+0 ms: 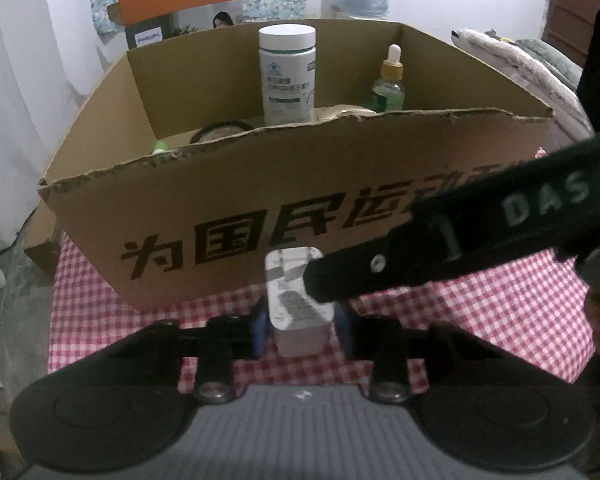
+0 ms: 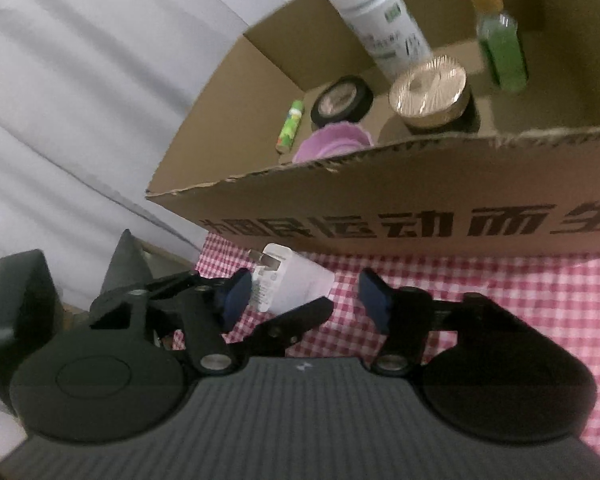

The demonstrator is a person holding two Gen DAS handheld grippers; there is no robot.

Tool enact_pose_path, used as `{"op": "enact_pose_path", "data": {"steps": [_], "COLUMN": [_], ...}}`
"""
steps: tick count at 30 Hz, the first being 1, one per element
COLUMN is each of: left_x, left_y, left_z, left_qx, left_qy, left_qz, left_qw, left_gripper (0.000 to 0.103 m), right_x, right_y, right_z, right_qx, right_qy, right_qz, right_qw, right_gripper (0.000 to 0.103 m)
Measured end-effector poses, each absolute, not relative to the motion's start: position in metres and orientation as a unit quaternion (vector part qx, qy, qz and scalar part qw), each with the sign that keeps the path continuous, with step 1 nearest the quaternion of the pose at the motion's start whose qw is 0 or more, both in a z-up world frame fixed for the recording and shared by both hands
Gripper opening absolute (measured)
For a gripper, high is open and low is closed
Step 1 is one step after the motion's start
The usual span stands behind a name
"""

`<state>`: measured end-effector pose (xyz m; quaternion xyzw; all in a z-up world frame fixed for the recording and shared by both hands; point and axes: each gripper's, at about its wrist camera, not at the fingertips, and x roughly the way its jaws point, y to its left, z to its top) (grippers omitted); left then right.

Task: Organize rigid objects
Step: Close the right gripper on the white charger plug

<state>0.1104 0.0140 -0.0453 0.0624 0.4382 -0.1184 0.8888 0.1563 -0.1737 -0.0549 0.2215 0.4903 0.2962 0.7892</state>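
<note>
Lying lengthwise, charger (image 1: 298, 308) prongs point toward box (image 1: 236, 208).

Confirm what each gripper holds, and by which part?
Left gripper clamps the white charger across its two side faces, near its rear end. Right gripper stands open, holding nothing.

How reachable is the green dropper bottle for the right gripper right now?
Probably yes. The cardboard box is open on top and nothing covers the upright dropper bottle. The right gripper, open and low in front, would need to clear the front wall first.
</note>
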Motion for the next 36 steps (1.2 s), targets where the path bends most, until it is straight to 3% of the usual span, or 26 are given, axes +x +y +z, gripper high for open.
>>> {"op": "enact_pose_path", "data": {"steps": [6, 36], "left_x": [0.106, 0.086], "left_y": [0.010, -0.030], "left_z": [-0.043, -0.048], "left_qx": [0.043, 0.060], "left_qy": [0.442, 0.450], "left_qz": [-0.132, -0.171], "left_qw": [0.886, 0.875], "left_gripper": [0.028, 0.028], "right_x": [0.155, 0.119], "right_y": [-0.174, -0.216], "right_z": [-0.066, -0.073], "right_qx": [0.240, 0.277], "right_qy": [0.502, 0.499], "right_qz": [0.301, 0.278], "right_qw": [0.775, 0.773], "right_gripper": [0.047, 0.049]}}
